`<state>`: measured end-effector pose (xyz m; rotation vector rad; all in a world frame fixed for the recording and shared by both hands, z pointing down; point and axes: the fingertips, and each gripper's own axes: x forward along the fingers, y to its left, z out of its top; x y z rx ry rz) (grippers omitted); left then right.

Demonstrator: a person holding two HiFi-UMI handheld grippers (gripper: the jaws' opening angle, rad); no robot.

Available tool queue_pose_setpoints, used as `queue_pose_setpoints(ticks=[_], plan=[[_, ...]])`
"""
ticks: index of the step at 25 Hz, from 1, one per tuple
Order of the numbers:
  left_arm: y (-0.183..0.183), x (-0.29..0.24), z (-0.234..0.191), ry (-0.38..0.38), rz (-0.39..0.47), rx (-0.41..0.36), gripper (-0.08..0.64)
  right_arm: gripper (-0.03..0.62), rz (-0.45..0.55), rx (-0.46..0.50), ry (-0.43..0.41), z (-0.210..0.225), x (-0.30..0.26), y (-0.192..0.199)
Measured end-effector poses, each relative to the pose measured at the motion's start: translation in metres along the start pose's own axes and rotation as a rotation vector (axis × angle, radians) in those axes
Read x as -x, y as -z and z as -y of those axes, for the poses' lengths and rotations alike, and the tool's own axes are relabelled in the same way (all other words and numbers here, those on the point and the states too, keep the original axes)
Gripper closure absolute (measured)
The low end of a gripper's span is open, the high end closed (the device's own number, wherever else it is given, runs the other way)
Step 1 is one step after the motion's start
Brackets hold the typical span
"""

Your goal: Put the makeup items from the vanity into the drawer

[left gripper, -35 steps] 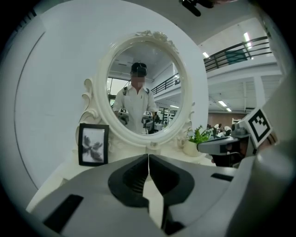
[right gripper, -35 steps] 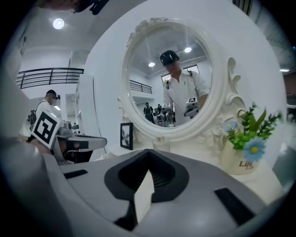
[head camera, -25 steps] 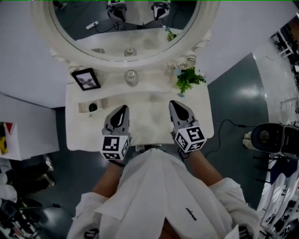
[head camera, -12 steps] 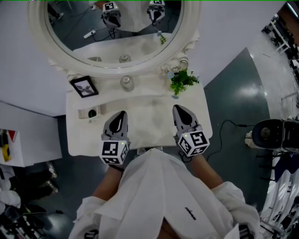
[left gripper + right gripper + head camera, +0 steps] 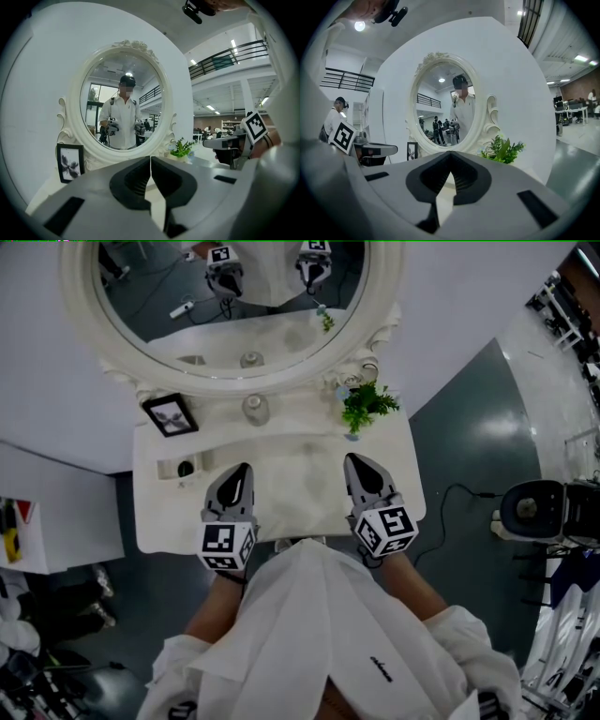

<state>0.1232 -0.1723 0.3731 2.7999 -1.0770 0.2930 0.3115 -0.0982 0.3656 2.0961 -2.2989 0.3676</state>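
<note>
1. While both tools hang over the front half of the tabletop (image 5: 291, 451), well short of the mirror (image 5: 234, 306), neither carries anything. The left hand-held gripper (image 5: 244, 468) has its jaws pressed together with nothing between them, and the right hand-held gripper (image 5: 351, 458) is the same.
2. Over the last second or so the mirror has shrunk in both gripper views. In the left gripper view the picture frame (image 5: 170, 414) has slid outward and lower. In the right gripper view the plant (image 5: 367, 404) now shows only its leaves, not its pot. I read this as both tools drawing back from the mirror and tipping up slightly. From the head they have hardly shifted.
3. A small round jar (image 5: 253, 409) stands at the foot of the mirror. A dark round item (image 5: 186, 468) sits left of and forward from the mirror's foot, with a pale piece (image 5: 165, 468) just beside it. All three are too small to identify.
4. No drawer front shows, as it lies under the tabletop edge farthest from the mirror. I cannot tell whether the drawer is open or shut.
5. By my judgement the retreat has brought nothing nearer the drawer. Whatever makeup lies on top is not stowed, and closed jaws would have to part to take any of it.
</note>
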Motion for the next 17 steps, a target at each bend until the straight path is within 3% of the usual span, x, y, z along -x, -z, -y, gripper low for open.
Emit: queue_pose_setpoints(ticks=[17], plan=[[-0.0013, -0.0013, 0.0058, 0.023, -0.002, -0.005, 0.528, 0.575, -0.007, 0.016, 0.004, 0.0022, -0.0015, -0.0014]])
